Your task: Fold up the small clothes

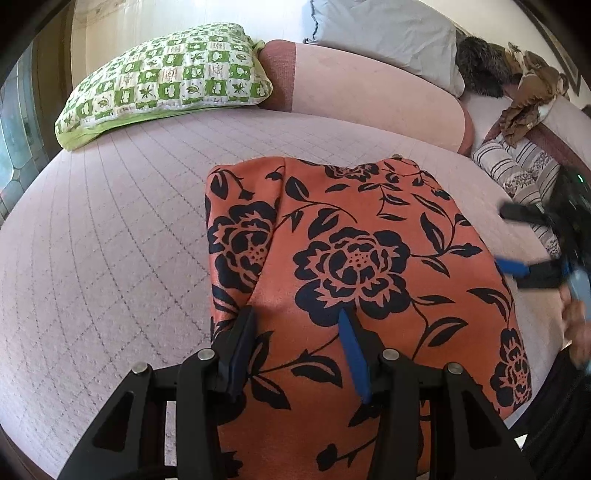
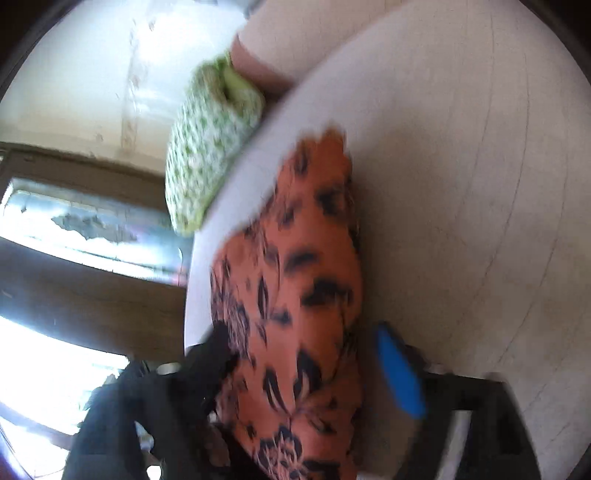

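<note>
An orange cloth with a dark flower print lies spread on the pink quilted bed, with a folded flap along its left side. My left gripper hangs low over the cloth's near part, jaws apart, the fabric lying flat beneath them. At the cloth's right edge my right gripper is open, a hand behind it. The right wrist view is blurred and tilted; there the right gripper stands wide open. The orange cloth runs between the fingers, and the blue pad stays clear of it.
A green-and-white patterned pillow lies at the back left, with a pink bolster and a grey pillow behind the cloth. Striped fabric and brown clothes are piled at the back right. A window is off the bed's left side.
</note>
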A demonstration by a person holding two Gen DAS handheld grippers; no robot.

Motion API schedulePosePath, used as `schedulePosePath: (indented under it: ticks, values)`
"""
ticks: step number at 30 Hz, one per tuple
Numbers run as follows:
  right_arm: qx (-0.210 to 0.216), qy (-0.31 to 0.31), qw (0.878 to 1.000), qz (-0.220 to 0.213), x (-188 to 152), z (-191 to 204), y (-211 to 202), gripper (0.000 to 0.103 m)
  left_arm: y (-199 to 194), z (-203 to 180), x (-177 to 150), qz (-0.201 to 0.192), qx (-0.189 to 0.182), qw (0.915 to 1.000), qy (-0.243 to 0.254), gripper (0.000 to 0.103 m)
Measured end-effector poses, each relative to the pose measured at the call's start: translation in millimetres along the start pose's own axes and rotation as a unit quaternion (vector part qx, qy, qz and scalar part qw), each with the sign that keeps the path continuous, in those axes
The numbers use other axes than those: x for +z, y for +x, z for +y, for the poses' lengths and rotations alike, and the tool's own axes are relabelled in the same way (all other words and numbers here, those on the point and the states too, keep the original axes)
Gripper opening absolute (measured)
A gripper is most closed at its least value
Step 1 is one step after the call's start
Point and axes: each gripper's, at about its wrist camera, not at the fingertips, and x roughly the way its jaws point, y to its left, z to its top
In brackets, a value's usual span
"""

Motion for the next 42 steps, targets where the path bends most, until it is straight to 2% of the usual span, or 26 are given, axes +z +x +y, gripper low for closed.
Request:
schedulePosePath:
  ticks: [3,4,5,8,10,12,13,14,15,17,19,21,23,25,26,29,30,31,32,33,34,38,39,40,42]
  values:
    - [0.012,0.039,0.999,0.026,23,-13,35,0.087,0,0,0,-0.001,-0.001,1.0000,-0.002,0.048]
    - [0.022,0.053,0.997,0.044,21,-26,43,0.075,0,0,-1,-0.001,-0.002,1.0000,-0.002,0.048]
    - [0.037,0.055,0.996,0.053,23,-23,53,0.035,0,0,-1,-0.001,-0.002,1.0000,-0.002,0.048]
    - [0.008,-0.021,1.000,0.009,16,7,39,0.030,-1,1,-1,-0.002,-0.003,1.0000,-0.005,0.048]
    - [-0.023,0.011,0.999,0.028,15,-13,55,0.031,1,-1,0,-0.002,-0.004,1.0000,-0.002,0.048]
    - [0.018,0.064,0.997,0.033,15,-36,62,0.037,1,-3,0,-0.002,0.000,1.0000,0.003,0.048]
    - [0.024,0.067,0.997,0.028,15,-32,59,0.051,0,-2,-1,-0.003,-0.001,1.0000,0.000,0.048]
    - [0.013,0.060,0.998,0.021,12,-25,53,0.069,0,-1,-1,-0.003,-0.004,1.0000,-0.003,0.048]
    - [0.005,0.042,0.999,0.010,10,-15,44,0.073,0,0,-1,-0.003,-0.008,0.9999,-0.008,0.048]
    - [-0.030,-0.004,0.999,-0.025,5,8,22,0.073,-2,2,1,-0.005,-0.014,0.9997,-0.019,0.048]
    - [-0.038,-0.042,0.997,-0.045,0,30,4,0.073,-12,9,5,-0.010,-0.039,0.9983,-0.042,0.048]
    - [-0.034,-0.094,0.994,-0.051,-10,59,-7,0.073,-31,24,7,-0.029,-0.070,0.9932,-0.088,0.051]
    - [-0.019,-0.136,0.990,-0.035,-26,85,-4,0.075,-51,43,3,-0.048,-0.088,0.9854,-0.137,0.068]
    - [-0.013,-0.172,0.985,-0.007,-44,98,7,0.075,-61,63,-7,-0.036,-0.110,0.9759,-0.185,0.070]
    - [-0.016,-0.182,0.983,0.003,-54,92,2,0.075,-62,70,-14,-0.025,-0.118,0.9714,-0.204,0.070]
    - [-0.037,-0.172,0.983,0.054,-66,76,35,0.075,-61,71,-26,-0.002,-0.115,0.9715,-0.207,0.069]
    - [-0.041,-0.172,0.983,0.055,-66,69,42,0.075,-58,68,-30,0.009,-0.113,0.9728,-0.202,0.069]
    - [-0.043,-0.175,0.982,0.051,-68,67,43,0.075,-51,66,-33,0.033,-0.109,0.9728,-0.202,0.065]
    - [-0.039,-0.175,0.983,0.046,-69,65,41,0.075,-46,65,-36,0.052,-0.111,0.9711,-0.205,0.047]
    - [-0.036,-0.170,0.984,0.047,-69,64,39,0.076,-41,62,-40,0.064,-0.122,0.9682,-0.209,0.040]
    - [-0.033,-0.166,0.984,0.050,-68,60,37,0.076,-40,60,-43,0.072,-0.128,0.9658,-0.214,0.037]
    - [-0.025,-0.160,0.985,0.060,-64,56,36,0.077,-34,53,-50,0.078,-0.133,0.9635,-0.218,0.037]
    - [-0.025,-0.162,0.985,0.059,-65,53,32,0.077,-26,56,-55,0.089,-0.136,0.9593,-0.231,0.034]
    - [-0.025,-0.164,0.984,0.059,-68,52,29,0.077,-21,60,-60,0.100,-0.146,0.9520,-0.250,0.018]
    - [-0.024,-0.172,0.983,0.060,-68,52,26,0.077,-25,62,-64,0.091,-0.160,0.9435,-0.276,0.015]
